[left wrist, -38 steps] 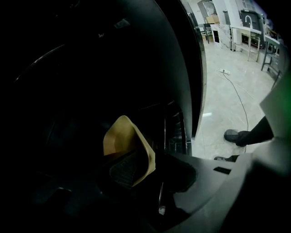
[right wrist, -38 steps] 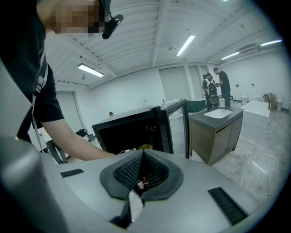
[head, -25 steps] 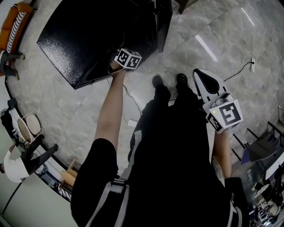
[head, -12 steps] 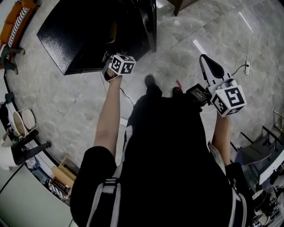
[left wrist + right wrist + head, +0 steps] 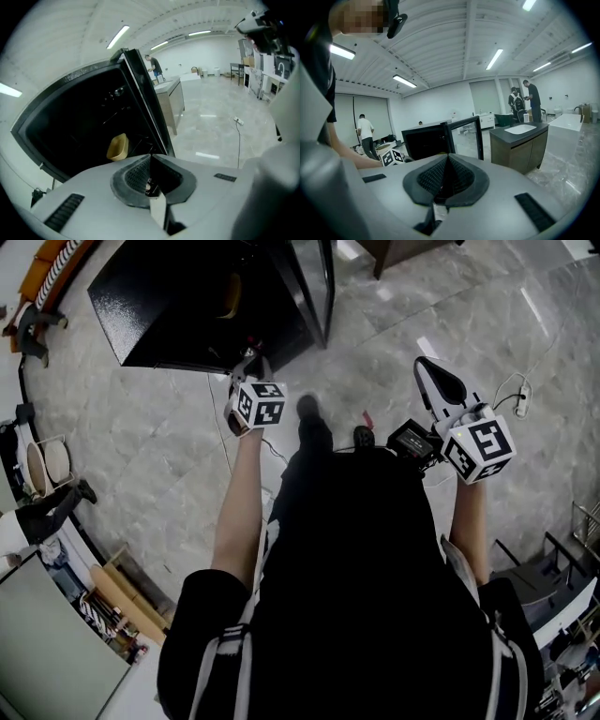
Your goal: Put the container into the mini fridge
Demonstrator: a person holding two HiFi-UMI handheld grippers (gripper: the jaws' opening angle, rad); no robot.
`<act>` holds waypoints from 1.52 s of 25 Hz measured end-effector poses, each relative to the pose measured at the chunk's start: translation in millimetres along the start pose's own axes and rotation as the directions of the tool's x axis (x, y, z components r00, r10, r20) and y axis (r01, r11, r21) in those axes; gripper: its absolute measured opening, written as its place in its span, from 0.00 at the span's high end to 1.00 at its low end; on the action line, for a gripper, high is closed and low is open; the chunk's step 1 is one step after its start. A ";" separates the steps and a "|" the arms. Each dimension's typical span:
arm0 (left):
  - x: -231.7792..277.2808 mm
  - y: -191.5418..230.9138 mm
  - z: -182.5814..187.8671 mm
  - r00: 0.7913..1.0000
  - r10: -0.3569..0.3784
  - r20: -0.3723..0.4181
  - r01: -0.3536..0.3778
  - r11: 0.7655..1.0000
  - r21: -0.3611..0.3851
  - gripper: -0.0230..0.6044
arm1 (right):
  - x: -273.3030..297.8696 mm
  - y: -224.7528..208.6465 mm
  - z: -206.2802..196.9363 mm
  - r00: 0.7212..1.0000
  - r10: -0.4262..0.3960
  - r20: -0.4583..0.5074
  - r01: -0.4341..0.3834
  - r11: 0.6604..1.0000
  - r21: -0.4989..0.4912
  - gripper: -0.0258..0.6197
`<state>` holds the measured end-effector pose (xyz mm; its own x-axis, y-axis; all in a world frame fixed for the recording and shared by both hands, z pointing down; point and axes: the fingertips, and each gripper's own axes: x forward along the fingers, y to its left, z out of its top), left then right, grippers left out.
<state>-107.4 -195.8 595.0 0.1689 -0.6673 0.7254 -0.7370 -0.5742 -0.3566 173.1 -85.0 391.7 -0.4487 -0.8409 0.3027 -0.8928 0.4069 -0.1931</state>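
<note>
The yellow container (image 5: 117, 146) sits inside the mini fridge (image 5: 70, 122), on a dark shelf towards the front of the opening. In the head view it shows as a dull yellow patch (image 5: 230, 294) in the black cabinet at about 11 o'clock from the person. It looks tipped rather than flat on its base, though the dark interior hides how it rests.

The glass door (image 5: 146, 101) stands open, its edge towards 12 o'clock. The left gripper (image 5: 150, 164) hangs just outside the opening with its fingers pressed together and nothing between them. The right gripper (image 5: 446, 177) is held well apart at about 2 o'clock, its fingers likewise closed and empty.

The placing looks done, so the risks are small ones. If the container is leaning, a bump to the cabinet or a hard push on the door could slide it off the shelf. The left gripper is near the door edge and could clip it when swinging. A cable (image 5: 270, 444) on the floor (image 5: 375, 362) by the feet could snag a step.
</note>
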 end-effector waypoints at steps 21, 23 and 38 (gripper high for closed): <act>-265.6 -58.0 80.4 0.897 0.058 0.439 0.067 0.962 -0.264 0.91 | -73.4 47.3 22.1 0.972 0.232 0.041 -0.225 0.965 -0.135 0.93; -289.1 -58.6 88.6 0.870 0.032 0.492 0.126 0.950 -0.284 0.91 | -73.7 56.8 23.9 0.969 0.242 0.045 -0.234 0.963 -0.135 0.93; -341.9 -55.6 58.9 0.801 -0.075 0.595 0.307 0.903 -0.300 0.91 | -66.5 136.6 22.0 0.949 0.310 0.055 -0.298 0.940 -0.164 0.93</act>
<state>-85.6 36.3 332.2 0.5793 -0.7735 0.2572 -0.8101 -0.5812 0.0769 81.9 18.7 324.6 -0.7008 -0.6913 0.1762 -0.7123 0.6918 -0.1189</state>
